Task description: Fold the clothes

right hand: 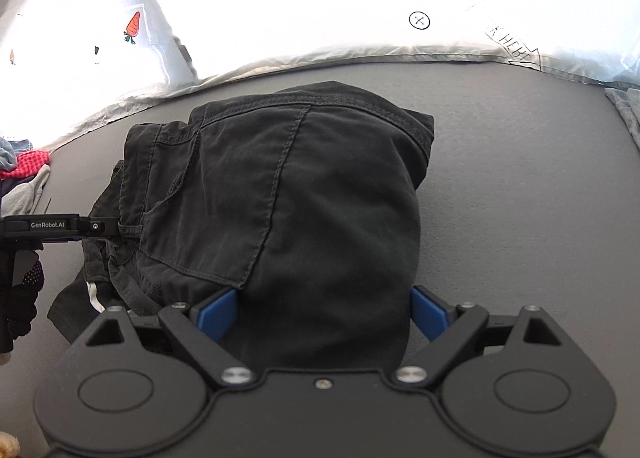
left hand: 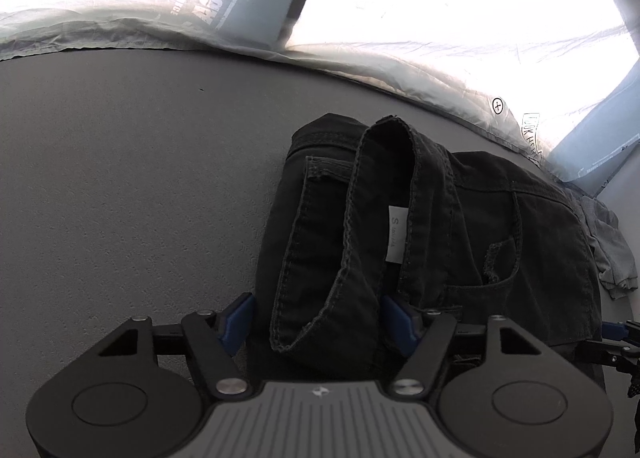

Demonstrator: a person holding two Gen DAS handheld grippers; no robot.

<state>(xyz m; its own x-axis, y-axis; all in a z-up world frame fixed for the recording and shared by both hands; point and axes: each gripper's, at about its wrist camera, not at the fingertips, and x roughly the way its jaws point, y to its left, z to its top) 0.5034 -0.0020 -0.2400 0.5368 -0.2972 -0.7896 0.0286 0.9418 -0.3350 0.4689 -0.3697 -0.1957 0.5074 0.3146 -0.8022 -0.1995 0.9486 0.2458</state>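
Covering most of both views, a grey mat (left hand: 120,186) carries everything else, with pale crinkled sheeting (left hand: 440,70) rising along its far edge, very bright from light behind it (printed lettering and a small circled cross show through it).

On the mat lies a pair of black trousers (right hand: 304,186), bunched and partly folded into a thick bundle. From the right wrist view the seat side faces up, with a stitched back pocket (right hand: 208,194) and the waistband curving across the far end. From the left wrist view the waistband (left hand: 384,194) stands open as a loop, and a small white size tag (left hand: 395,233) shows inside it.

A heap of other clothes (right hand: 24,170), red-checked and grey, sits at the mat's left edge in the right wrist view, well apart from the trousers; a crumpled grey garment (left hand: 612,254) lies just beside the trousers at the right of the left wrist view.

The right gripper (right hand: 324,314) has its blue pads (right hand: 218,314) spread wide, one on each side of the near end of the trouser bundle; cloth fills the gap, but I cannot tell whether the pads press on it. The left gripper (left hand: 318,318) is likewise spread wide, its blue pads (left hand: 236,322) straddling the near part of the waistband loop, with no clear squeeze on the fabric. In the right wrist view the left gripper (right hand: 100,227) reaches the waistband edge from the left.
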